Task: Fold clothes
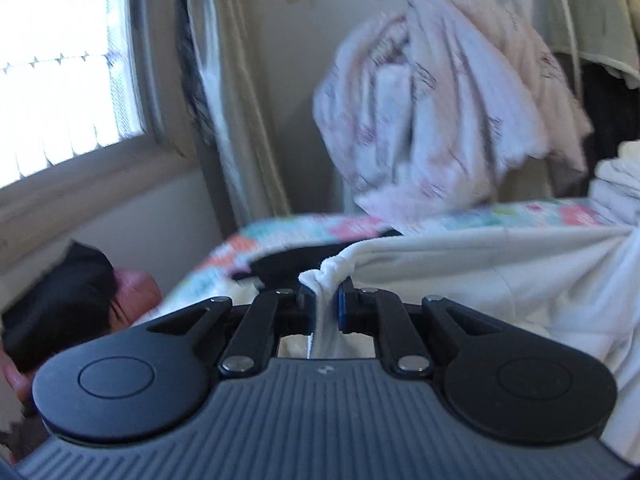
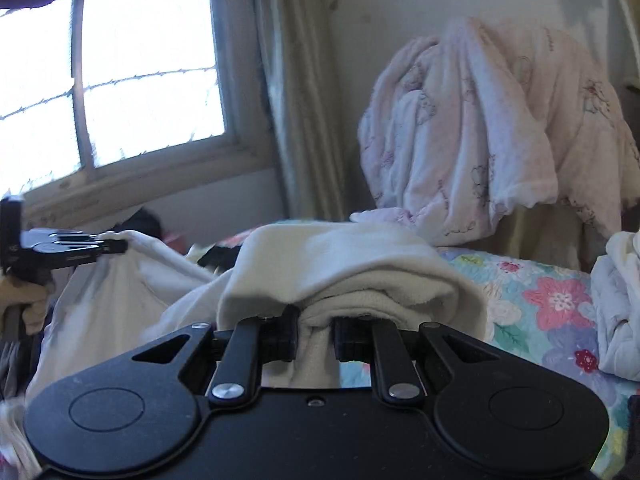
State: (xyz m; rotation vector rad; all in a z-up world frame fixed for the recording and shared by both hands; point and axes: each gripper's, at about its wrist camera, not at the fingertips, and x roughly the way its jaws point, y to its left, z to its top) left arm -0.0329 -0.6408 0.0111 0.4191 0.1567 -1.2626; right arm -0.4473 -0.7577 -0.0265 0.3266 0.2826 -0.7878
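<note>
**Garment lifted, fold not yet made**

We work over the floral bed (image 2: 540, 292), with a pink blanket (image 2: 480, 120) heaped at the far side. Our cream garment (image 2: 340, 264) hangs between both tools, above the bed, unfolded. The right gripper (image 2: 316, 336) pinches a thick bunch; the left gripper (image 1: 324, 300) pinches a thin edge. White clothes (image 2: 616, 312) wait far right.
</note>
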